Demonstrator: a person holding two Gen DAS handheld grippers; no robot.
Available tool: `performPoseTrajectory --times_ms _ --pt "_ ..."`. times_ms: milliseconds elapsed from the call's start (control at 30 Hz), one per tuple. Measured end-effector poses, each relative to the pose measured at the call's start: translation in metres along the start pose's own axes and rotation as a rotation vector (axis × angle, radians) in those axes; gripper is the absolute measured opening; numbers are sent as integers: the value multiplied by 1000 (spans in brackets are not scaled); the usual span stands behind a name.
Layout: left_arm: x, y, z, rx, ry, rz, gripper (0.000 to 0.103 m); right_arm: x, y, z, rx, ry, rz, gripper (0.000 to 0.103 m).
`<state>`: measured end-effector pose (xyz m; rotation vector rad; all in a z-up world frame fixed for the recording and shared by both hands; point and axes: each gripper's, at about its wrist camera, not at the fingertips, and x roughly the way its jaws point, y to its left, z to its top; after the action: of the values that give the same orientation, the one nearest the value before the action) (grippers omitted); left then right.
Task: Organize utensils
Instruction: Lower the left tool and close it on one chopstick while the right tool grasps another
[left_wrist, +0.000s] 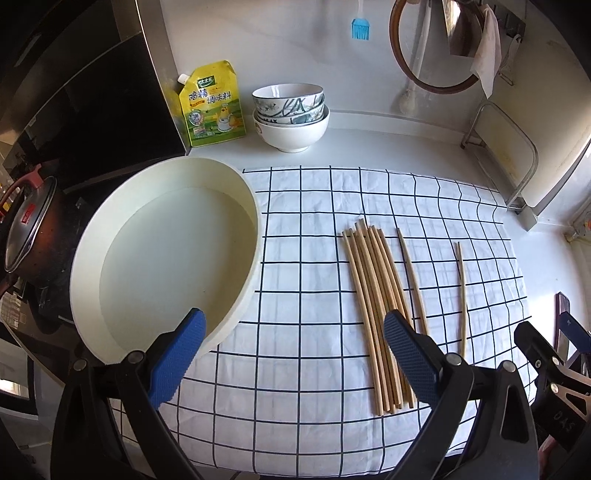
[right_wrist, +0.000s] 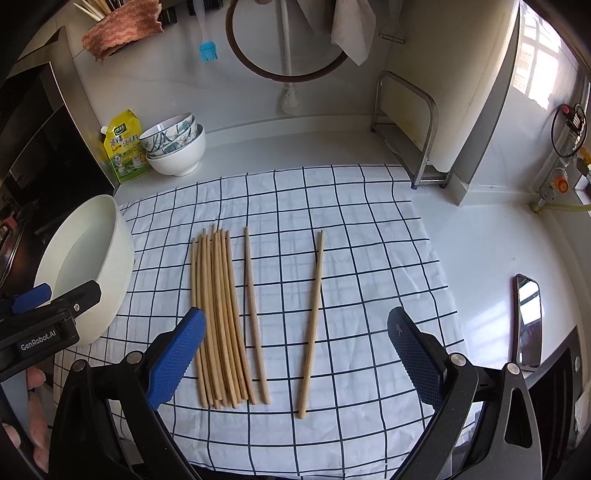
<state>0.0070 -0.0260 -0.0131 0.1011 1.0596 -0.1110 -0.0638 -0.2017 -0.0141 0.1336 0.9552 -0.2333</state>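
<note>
While we hover over the checked cloth (right_wrist: 332, 221), our left gripper (left_wrist: 291, 354) and right gripper (right_wrist: 295, 354) hang spread and empty; beside the white basin (left_wrist: 162, 258) lie bundled chopsticks (right_wrist: 218, 317), then two loose ones apart.

Both grippers are showing black angular frames with silver round screws, and fingers (right_wrist: 177, 360) wearing blue knurled pads. The left gripper (right_wrist: 40, 317) is carrying white "GenRobot.AI" lettering on its side.

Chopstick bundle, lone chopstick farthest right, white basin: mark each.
chopstick bundle (right_wrist: 218, 317), right wrist view, middle of the sticks.
lone chopstick (right_wrist: 313, 321), right wrist view, mid-shaft.
white basin (left_wrist: 243, 295), left wrist view, outer wall.
</note>
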Motion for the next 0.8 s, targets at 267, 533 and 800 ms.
performPoseTrajectory --times_ms 267,533,800 --pt "33 -22 -7 38 27 -28 95 39 -27 -10 2 30 -32 94" --pt "75 -29 -21 4 95 -32 95 95 -42 -21 0 119 -48 94" --pt "105 -31 -29 -40 121 -14 95 123 -40 -27 -33 142 -53 94"
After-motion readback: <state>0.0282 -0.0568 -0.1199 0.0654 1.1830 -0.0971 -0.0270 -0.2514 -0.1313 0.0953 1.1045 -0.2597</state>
